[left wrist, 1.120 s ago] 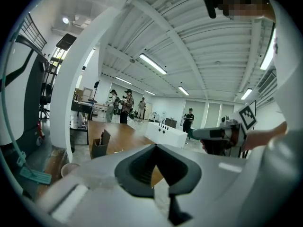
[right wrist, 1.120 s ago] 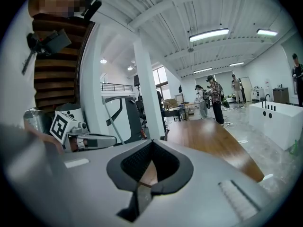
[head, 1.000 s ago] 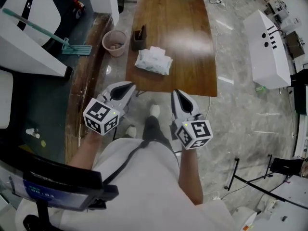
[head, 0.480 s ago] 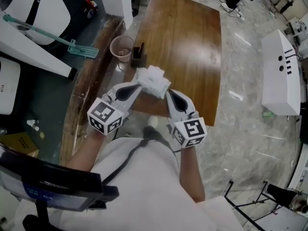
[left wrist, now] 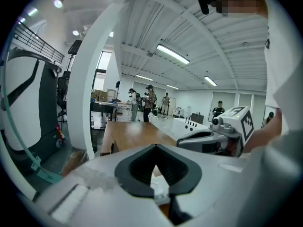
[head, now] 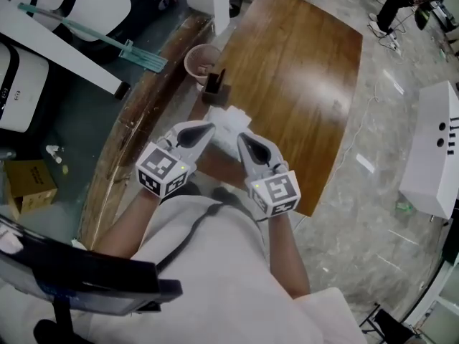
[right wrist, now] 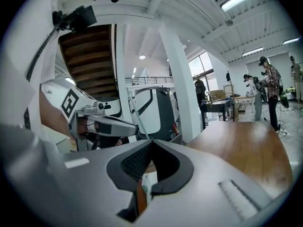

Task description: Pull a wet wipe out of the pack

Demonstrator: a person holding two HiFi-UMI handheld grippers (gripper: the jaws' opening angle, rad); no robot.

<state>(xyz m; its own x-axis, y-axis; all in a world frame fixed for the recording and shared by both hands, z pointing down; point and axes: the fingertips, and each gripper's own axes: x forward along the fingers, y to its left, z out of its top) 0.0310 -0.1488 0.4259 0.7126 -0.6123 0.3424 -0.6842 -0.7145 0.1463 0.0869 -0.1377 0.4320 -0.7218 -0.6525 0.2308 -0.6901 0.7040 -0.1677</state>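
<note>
Brown glossy wood fills the middle of the head view: a long table (head: 301, 84) on a grey marbled floor (head: 373, 221). The white wet wipe pack (head: 231, 124) lies near the table's near-left edge. The left gripper (head: 206, 128) and the right gripper (head: 241, 136) point at the pack from the near side, their tips partly covering it, and both have their jaws pressed together with nothing pinched. Beyond the pack a dark holder (head: 215, 86) stands on the table. A pink bin (head: 203, 61) sits on the floor just off that corner, and a green-handled mop (head: 93, 34) lies further left. A cardboard box (head: 32, 181) sits at the far left and a white machine (head: 437, 149) at the right. In the left gripper view, the left gripper (left wrist: 154, 146) has its tips meeting, and part of the pack (left wrist: 159, 189) shows through the gap behind them. The right gripper (left wrist: 213, 138) sits alongside, the table (left wrist: 128, 131) runs away ahead, a white pillar (left wrist: 90, 103) rises at the left, and people (left wrist: 149, 103) stand far off under strip lights. In the right gripper view, the right gripper (right wrist: 151, 142) is likewise closed and empty, with a pale sliver of the pack (right wrist: 148, 182) below. The left gripper (right wrist: 109, 124) is at the left, the table (right wrist: 246, 145) at the right, and another pillar (right wrist: 182, 89) stands behind.
</note>
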